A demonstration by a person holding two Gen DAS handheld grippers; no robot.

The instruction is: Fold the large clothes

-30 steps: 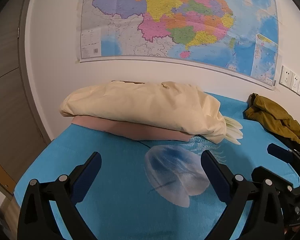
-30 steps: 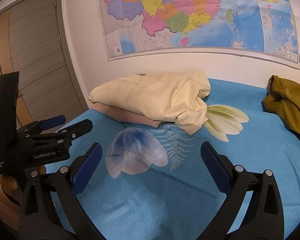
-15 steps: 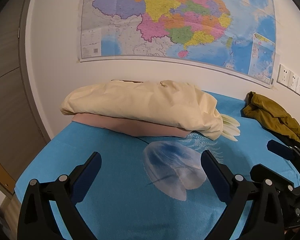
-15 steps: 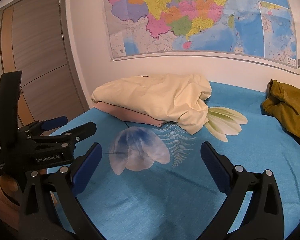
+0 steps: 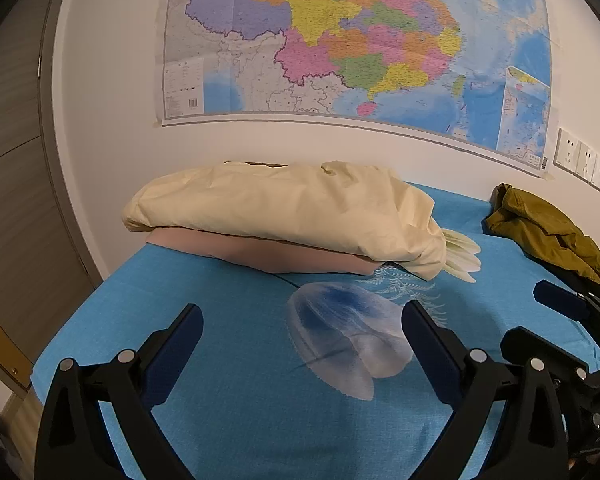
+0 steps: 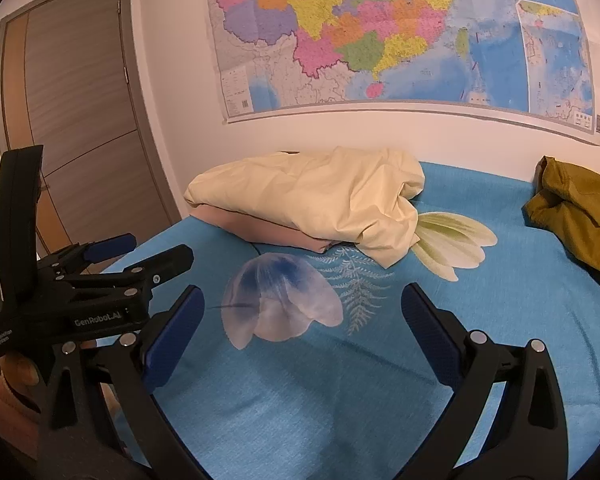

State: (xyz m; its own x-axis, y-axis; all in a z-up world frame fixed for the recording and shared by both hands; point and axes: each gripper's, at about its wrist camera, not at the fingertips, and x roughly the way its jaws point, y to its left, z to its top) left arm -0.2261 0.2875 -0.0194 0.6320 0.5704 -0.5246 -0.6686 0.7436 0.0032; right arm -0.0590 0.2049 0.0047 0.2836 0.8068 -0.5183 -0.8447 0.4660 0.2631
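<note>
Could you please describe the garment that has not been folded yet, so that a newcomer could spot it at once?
Start at the blue bedsheet under the wall map. By the wall lies a folded stack, a cream garment on a pink one. The olive-green garment is the crumpled heap alone at the far right edge.

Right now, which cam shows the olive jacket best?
Left wrist: the olive jacket lies almost whole on the blue sheet. Right wrist crops the olive jacket at the frame edge.
</note>
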